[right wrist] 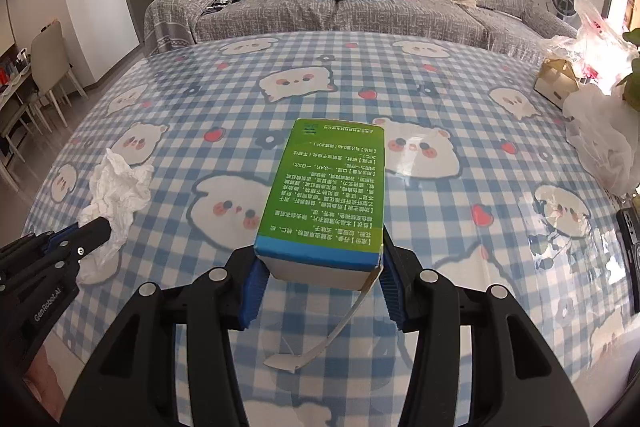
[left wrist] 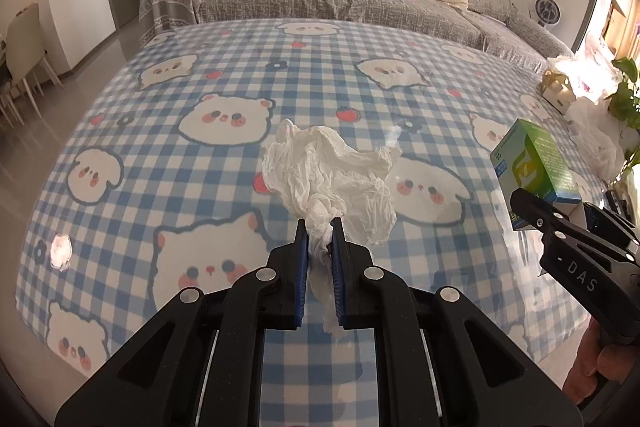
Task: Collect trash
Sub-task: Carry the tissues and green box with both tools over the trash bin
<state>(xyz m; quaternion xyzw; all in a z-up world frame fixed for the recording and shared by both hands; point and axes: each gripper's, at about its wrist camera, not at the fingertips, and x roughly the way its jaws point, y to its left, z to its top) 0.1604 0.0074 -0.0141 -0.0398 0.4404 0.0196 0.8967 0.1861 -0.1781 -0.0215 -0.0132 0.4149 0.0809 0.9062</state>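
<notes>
Both pieces of trash are already riding in the tongs, so the coming move is turning on where the drop-off lies, and no bin is showing in either view; the likeliest receivers, judging only from the layout, are the thin plastic bags (right wrist: 604, 151) bunched at the table's (right wrist: 460, 99) far right edge. The right tongs (right wrist: 318, 275) are clamping the near end of one green carton (right wrist: 332, 195), its long axis pointing straight ahead from the tips, a torn flap dangling beneath. The left tongs (left wrist: 320, 247) are pinching shut on one crumpled white tissue (left wrist: 332, 175), which is billowing forward past the tips. The right hand is sitting nearer those bags, the left tongs being further off on the other side. Counted: one carton, one tissue, two tongs, both loaded and lifted clear of the checked cloth.
</notes>
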